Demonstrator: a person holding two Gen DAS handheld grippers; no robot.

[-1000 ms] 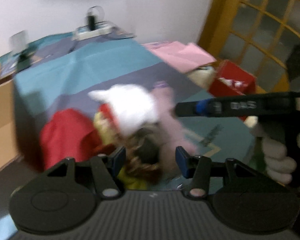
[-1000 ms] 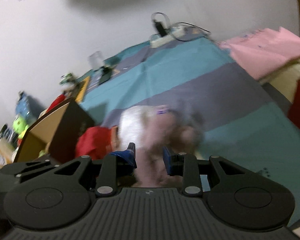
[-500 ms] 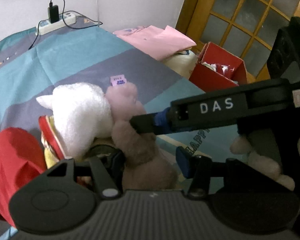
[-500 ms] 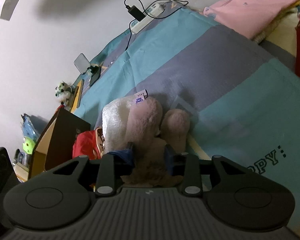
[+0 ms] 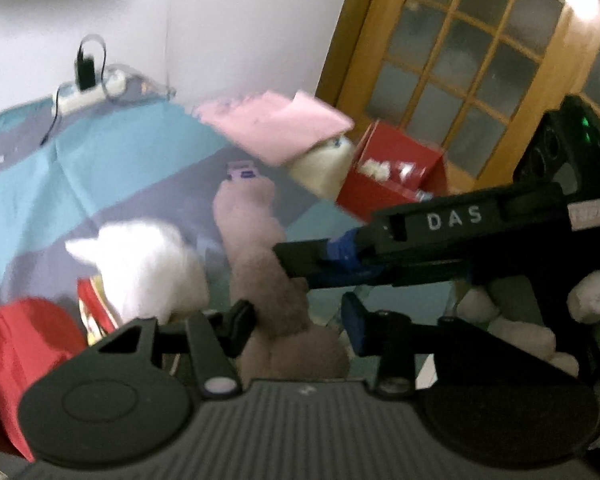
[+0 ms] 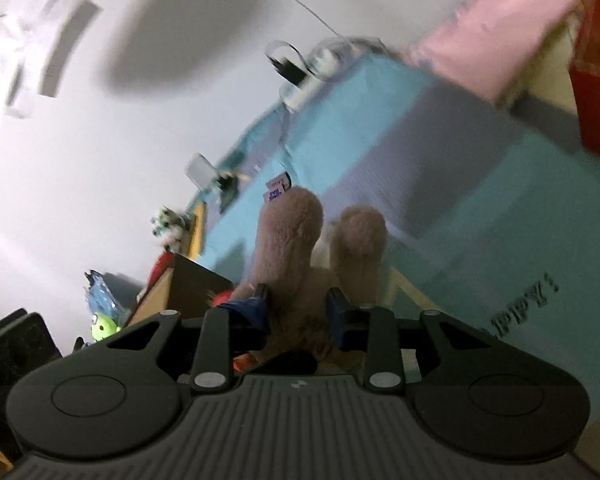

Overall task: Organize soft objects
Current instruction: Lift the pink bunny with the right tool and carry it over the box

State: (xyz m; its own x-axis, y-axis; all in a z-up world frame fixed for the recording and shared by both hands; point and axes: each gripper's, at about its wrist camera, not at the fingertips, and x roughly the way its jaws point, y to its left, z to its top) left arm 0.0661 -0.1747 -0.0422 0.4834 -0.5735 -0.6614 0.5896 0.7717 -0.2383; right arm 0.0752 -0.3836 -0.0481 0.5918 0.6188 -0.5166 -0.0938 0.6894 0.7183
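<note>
"DAS" was printed in white on the right tool (image 5: pixel 300 258), which gripped the mauve plush toy (image 6: pixel 296 240) above the bed cover (image 6: pixel 480 208) reading "PPY:". The left tool (image 5: pixel 296 322) was closing around the toy's body. A white plush (image 5: pixel 148 268) and red box (image 5: pixel 392 176) lay nearby.

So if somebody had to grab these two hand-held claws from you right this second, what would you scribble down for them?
Right gripper: clamped on the body of the brownish-pink plush toy, its two long limbs pointing away over the teal and grey striped bedsheet.
Left gripper: jaws closing around the lower part of the same toy; only one pad seems to touch it so far.
Beside it: a fluffy white plush toy lying on a red soft item.
Done: the brownish-pink toy is gripped.
Left: put it away, then the white and red ones. An open cardboard box stands by the bed's edge; whether it is the destination I cannot tell.
</note>
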